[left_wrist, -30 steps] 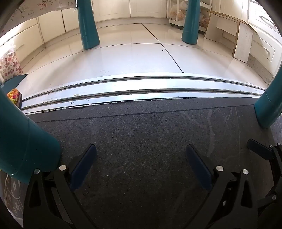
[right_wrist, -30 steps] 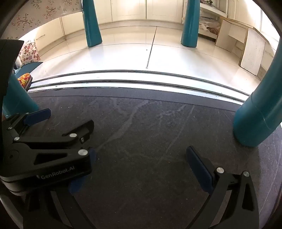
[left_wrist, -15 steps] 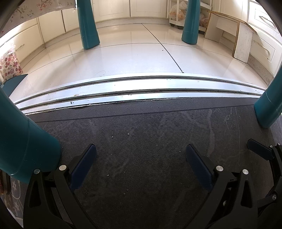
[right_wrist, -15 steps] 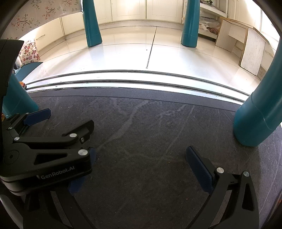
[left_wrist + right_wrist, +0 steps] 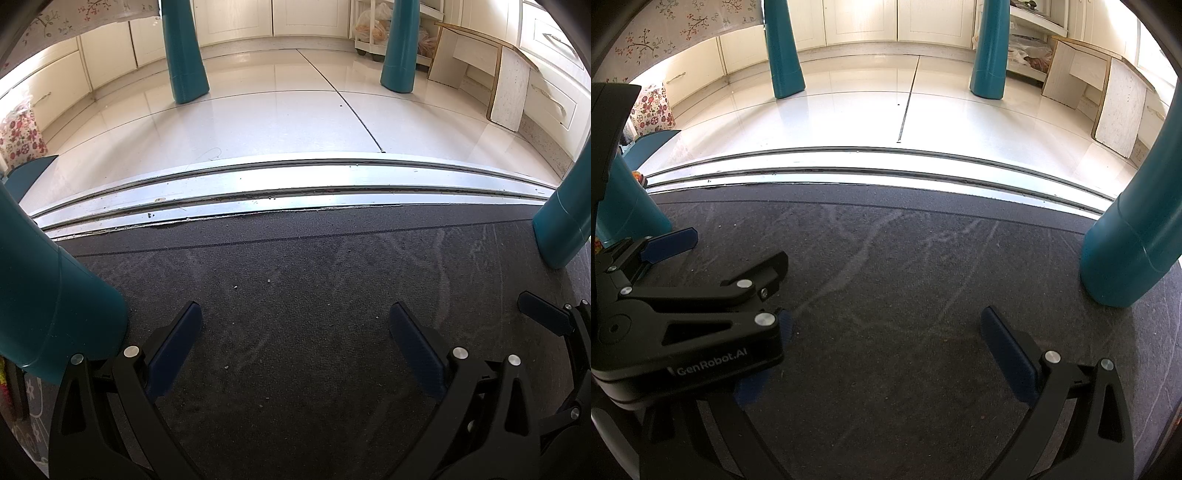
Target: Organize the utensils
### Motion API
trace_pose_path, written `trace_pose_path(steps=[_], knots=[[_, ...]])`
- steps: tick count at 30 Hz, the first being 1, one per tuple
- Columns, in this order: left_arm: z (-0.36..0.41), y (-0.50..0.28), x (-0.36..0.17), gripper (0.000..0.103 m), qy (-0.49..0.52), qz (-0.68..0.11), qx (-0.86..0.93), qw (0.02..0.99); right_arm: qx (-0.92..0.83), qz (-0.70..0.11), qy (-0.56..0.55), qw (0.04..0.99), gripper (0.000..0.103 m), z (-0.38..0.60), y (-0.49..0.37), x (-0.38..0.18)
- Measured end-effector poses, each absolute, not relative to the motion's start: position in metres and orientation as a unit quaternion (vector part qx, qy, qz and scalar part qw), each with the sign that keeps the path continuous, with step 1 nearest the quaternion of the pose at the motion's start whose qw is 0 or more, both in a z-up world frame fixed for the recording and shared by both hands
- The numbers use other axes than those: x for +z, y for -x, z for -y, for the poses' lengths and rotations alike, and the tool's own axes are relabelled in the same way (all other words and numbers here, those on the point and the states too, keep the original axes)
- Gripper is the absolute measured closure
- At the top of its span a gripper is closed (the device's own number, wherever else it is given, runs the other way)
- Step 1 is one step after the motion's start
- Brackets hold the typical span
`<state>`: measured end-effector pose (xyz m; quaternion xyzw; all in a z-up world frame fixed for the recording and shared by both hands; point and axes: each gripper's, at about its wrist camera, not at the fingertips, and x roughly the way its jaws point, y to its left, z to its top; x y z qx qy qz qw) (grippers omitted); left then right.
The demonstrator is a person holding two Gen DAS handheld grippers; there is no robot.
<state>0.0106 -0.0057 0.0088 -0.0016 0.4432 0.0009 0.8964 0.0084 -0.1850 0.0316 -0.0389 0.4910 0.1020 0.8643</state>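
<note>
Both handheld grippers are held low over a dark grey carpet (image 5: 295, 332), under a table whose four teal legs frame the scene. The left gripper (image 5: 295, 332) is seen with its jaws spread wide and nothing between its blue-padded fingers (image 5: 173, 350). The right gripper (image 5: 882, 343) is likewise released, its jaws standing apart over bare carpet, one blue pad (image 5: 1008, 354) clearly shown and the other partly hidden behind the left gripper's black body, which crosses the lower left of the right wrist view. In the left wrist view the tip of the right gripper is glimpsed at the lower right edge.

No utensils are shown in either view; their position cannot be told from these pictures.

A near teal table leg (image 5: 48, 295) is planted on the carpet just beside the left gripper's left finger, and another near leg (image 5: 1134, 240) stands to the right of the right gripper. Two far legs (image 5: 184, 55) are set on a glossy white tiled floor (image 5: 277, 122). Carpet and tiles are divided by a metal door track (image 5: 277, 184) running across both views. White cabinets (image 5: 236, 18) line the far wall. A piece of flattened cardboard (image 5: 509, 88) is leaned against the cabinets on the right. A floral-patterned cloth (image 5: 652, 107) is seen at the left edge, and the hem of a flowered tablecloth (image 5: 676, 29) hangs at the upper left.
</note>
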Motion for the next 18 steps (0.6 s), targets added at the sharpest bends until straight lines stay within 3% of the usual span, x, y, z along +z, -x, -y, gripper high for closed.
trace_pose_path(steps=[18], knots=[[0.0057,-0.0106,0.0088,0.006,0.002,-0.443,0.001,0.896,0.102,-0.491,0.039,0.864,0.006,0.1855,-0.0086,0.0338]])
